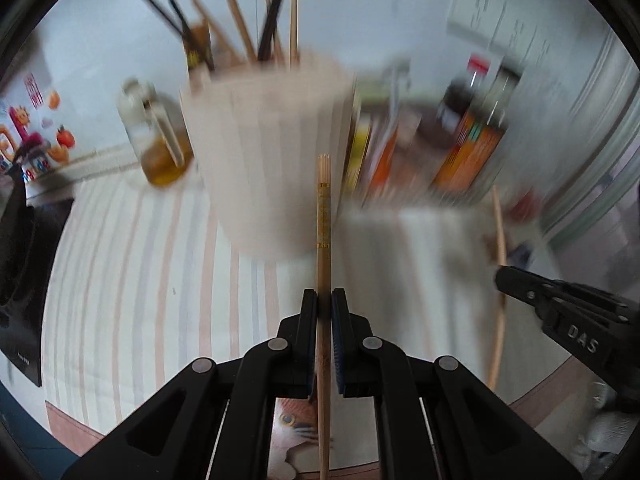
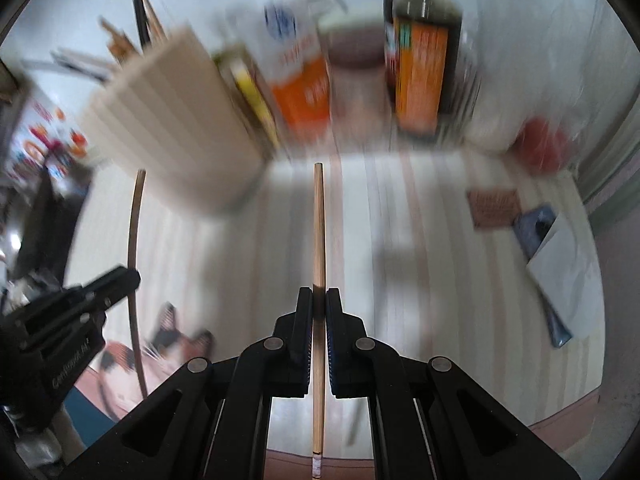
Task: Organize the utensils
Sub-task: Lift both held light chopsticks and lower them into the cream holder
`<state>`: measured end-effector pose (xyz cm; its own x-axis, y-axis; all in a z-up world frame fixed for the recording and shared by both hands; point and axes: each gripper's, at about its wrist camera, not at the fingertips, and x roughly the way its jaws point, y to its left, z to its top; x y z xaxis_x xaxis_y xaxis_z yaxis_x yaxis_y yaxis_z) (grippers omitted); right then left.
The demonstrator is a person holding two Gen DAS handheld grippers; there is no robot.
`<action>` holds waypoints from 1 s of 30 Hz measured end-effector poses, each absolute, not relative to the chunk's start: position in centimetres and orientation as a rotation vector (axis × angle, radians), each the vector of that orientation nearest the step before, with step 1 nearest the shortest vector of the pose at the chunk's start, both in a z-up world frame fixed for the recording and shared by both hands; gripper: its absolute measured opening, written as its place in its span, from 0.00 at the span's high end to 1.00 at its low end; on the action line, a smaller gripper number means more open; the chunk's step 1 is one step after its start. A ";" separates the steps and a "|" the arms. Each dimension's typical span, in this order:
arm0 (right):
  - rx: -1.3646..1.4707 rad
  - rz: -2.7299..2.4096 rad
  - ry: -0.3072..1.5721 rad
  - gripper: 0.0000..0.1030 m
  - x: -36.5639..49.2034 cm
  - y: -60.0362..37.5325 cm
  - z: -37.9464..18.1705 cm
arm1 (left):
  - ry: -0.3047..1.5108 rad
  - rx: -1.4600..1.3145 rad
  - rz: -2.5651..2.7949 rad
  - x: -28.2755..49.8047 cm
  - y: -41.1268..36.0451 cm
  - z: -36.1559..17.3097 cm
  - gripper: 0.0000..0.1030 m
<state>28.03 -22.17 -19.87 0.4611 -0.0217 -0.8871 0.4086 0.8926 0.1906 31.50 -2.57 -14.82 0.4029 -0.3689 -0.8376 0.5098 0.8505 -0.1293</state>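
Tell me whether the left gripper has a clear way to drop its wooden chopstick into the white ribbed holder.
Probably yes. The left gripper, shut on its wooden chopstick, faces the white ribbed holder with nothing between them. The holder already bristles with chopsticks, so the tip would need a gap.

Left claw (image 1: 324, 300) and right claw (image 2: 319, 300) both clamped, angled downward.

The pale round wooden chopstick with gold bands (image 1: 323, 216) looked smooth and matt; the black plastic left gripper (image 1: 324, 300) had a dull finish; the striped cloth table cover (image 1: 140, 260) appeared soft; the ribbed cream plastic utensil holder (image 1: 264, 152) seemed matt; the clear glass oil jar (image 1: 154, 136) was glossy.
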 end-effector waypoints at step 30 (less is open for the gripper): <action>0.365 -0.165 0.413 0.94 49.8 -20.8 -0.8 | 0.591 -0.098 -0.442 51.4 -1.8 0.6 0.96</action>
<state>49.82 -20.77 -0.84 0.9037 -0.0822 -0.4201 0.2290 0.9220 0.3121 51.38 -1.79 0.56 0.7401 -0.4300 -0.5170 0.3748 0.9021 -0.2138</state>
